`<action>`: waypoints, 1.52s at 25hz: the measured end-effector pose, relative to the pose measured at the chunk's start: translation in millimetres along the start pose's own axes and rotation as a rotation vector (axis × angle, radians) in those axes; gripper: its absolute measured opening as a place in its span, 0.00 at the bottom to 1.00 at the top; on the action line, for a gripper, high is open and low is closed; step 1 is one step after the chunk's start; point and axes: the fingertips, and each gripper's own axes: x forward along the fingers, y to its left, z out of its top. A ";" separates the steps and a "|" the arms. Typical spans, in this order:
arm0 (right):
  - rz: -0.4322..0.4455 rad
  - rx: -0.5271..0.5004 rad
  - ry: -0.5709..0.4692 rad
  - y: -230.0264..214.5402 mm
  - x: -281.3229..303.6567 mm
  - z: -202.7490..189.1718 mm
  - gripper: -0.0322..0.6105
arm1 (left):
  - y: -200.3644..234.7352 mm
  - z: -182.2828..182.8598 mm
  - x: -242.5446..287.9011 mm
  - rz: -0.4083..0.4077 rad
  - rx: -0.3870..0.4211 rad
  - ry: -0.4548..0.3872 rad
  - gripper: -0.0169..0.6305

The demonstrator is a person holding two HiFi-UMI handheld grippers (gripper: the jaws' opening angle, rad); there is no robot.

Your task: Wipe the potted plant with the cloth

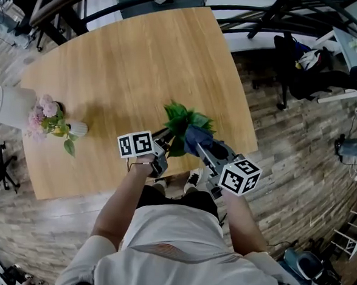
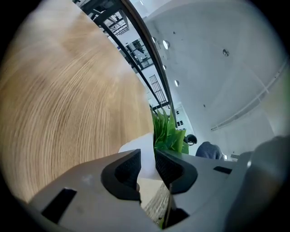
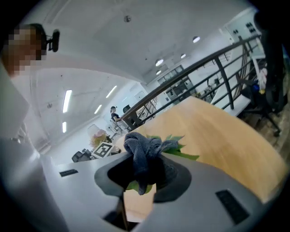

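A: Well, where is the potted plant (image 1: 183, 124)?

B: At the near edge of the table (image 1: 141, 63), right of its middle. It has glossy, pointed green leaves and a smooth white pot.

A: What has hold of it?

B: The left gripper (image 1: 165, 145). The left gripper view shows its ribbed black pads (image 2: 124, 174) drawn in to a narrow slot with the white pot wall (image 2: 144, 156) pinched between them. The head view doesn't show that.

A: And the cloth (image 1: 197, 137)?

B: Blue-grey, fuzzy and bunched into a wad. The right gripper (image 1: 202, 148) is clamped on it, and it is pressed against the leaves. In the right gripper view the cloth (image 3: 142, 156) spills over the jaws, with leaf tips (image 3: 183, 155) poking out beside it.

A: What about the surface?

B: Pale wood with fine straight grain and rounded corners. By the left edge stand pink flowers (image 1: 45, 116) in a small vase, next to a white cylinder (image 1: 10, 106).

A: And the room?

B: A grey-brown plank floor (image 1: 287, 152), a dark curved railing (image 1: 176, 1) beyond the far edge, and an office chair (image 1: 299, 74) off the right edge. Only the right gripper view shows the white ceiling with strip lights (image 3: 68, 100).
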 end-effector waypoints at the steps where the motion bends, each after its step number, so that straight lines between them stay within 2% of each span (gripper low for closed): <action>1: 0.028 0.051 0.026 -2.2 8.8 -5.8 0.29 | -0.2 0.1 -0.1 0.003 0.003 -0.002 0.18; 4: 0.004 0.188 0.058 -26.0 16.6 -22.4 0.29 | -1.0 0.7 -0.2 0.010 0.014 -0.009 0.18; 7: -0.081 0.256 0.007 -57.4 -5.1 -29.0 0.29 | -0.6 0.4 0.0 0.016 0.032 -0.014 0.18; 9: -0.160 0.251 0.002 -78.8 -21.0 -32.7 0.29 | 0.1 1.3 -0.2 0.017 0.037 -0.018 0.18; 12: -0.257 0.189 -0.018 -96.6 -42.7 -25.8 0.29 | 0.0 1.6 0.2 0.014 0.035 -0.023 0.18; 14: -0.225 0.144 -0.085 -83.3 -50.7 -4.0 0.29 | -0.5 1.4 0.9 0.014 0.037 -0.024 0.18; 16: -0.132 0.090 -0.134 -54.1 -48.7 17.5 0.29 | -0.4 0.9 0.6 0.017 0.041 -0.026 0.18; 19: 0.024 0.024 -0.116 -7.7 -29.7 25.8 0.29 | -0.6 -0.2 0.0 0.022 0.046 -0.030 0.18; 21: 0.074 -0.010 -0.067 10.1 -9.4 16.4 0.29 | -1.0 0.2 -0.6 0.025 0.051 -0.032 0.18; 23: 0.053 -0.031 -0.020 8.6 7.9 3.7 0.29 | -1.3 0.2 -0.8 0.027 0.055 -0.033 0.18; 26: -0.033 0.037 -0.009 -23.8 13.8 -6.4 0.29 | -1.2 -0.1 0.6 0.026 0.062 -0.034 0.18; 30: -0.110 0.131 -0.037 -64.6 -5.1 -12.0 0.29 | -2.0 1.3 1.0 0.029 0.069 -0.037 0.18; 34: -0.240 0.120 -0.042 -101.7 -27.9 -14.0 0.29 | -1.9 2.1 0.4 0.028 0.074 -0.032 0.18; 36: -0.228 0.085 -0.105 -96.8 -37.4 9.6 0.29 | -2.5 2.5 1.5 0.030 0.078 -0.027 0.18; 38: -0.172 0.024 -0.175 -75.9 -40.9 42.5 0.29 | -3.1 2.0 2.3 0.033 0.083 -0.022 0.18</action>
